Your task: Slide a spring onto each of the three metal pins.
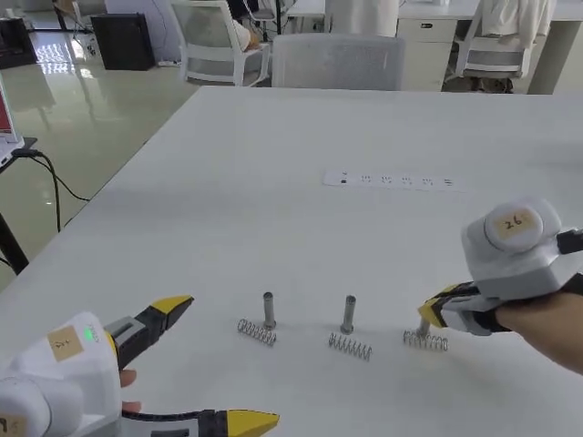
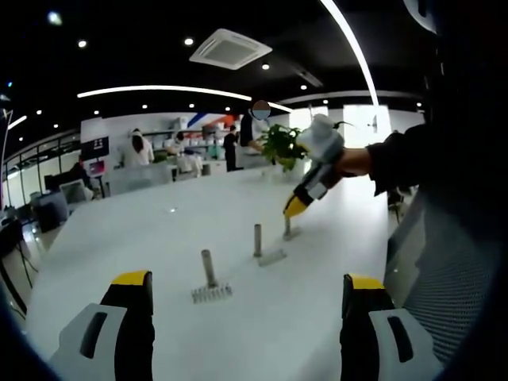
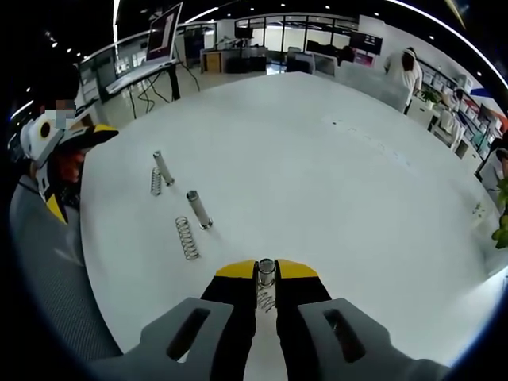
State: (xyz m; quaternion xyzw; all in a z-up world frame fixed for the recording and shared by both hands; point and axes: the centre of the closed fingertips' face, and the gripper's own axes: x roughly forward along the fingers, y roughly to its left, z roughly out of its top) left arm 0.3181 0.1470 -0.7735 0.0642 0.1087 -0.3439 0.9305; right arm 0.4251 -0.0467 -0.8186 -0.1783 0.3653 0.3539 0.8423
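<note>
Head view first: three metal pins stand upright on the white table [image 1: 273, 182], long axes vertical. They form a row running left to right near the front edge: left pin [image 1: 269, 309], middle pin [image 1: 349, 313], right pin [image 1: 423, 328]. A spring lies flat at the foot of each, its axis roughly along the row: left spring [image 1: 257, 331], middle spring [image 1: 351, 346], right spring [image 1: 425, 340]. All three are on the table, off the pins. The right gripper [image 1: 439, 315] reaches from the right with its yellow tips at the right pin. The left gripper [image 1: 219, 364] sits low at the near left, apart from the row, jaws spread wide and holding nothing. Beyond the pins there's plenty of bare tabletop up to a white power strip [image 1: 392, 180]. Office chairs [image 1: 219, 41] stand past the far edge.

Left gripper view: the jaws are released, wide apart. The row recedes between them, left pin nearest, every pin vertical, with bare table all round.

Right gripper view: the jaws are clenched on the top of the right pin, and the right spring lies between them just below. The other pins and springs sit off to the left, close to the table's edge.
</note>
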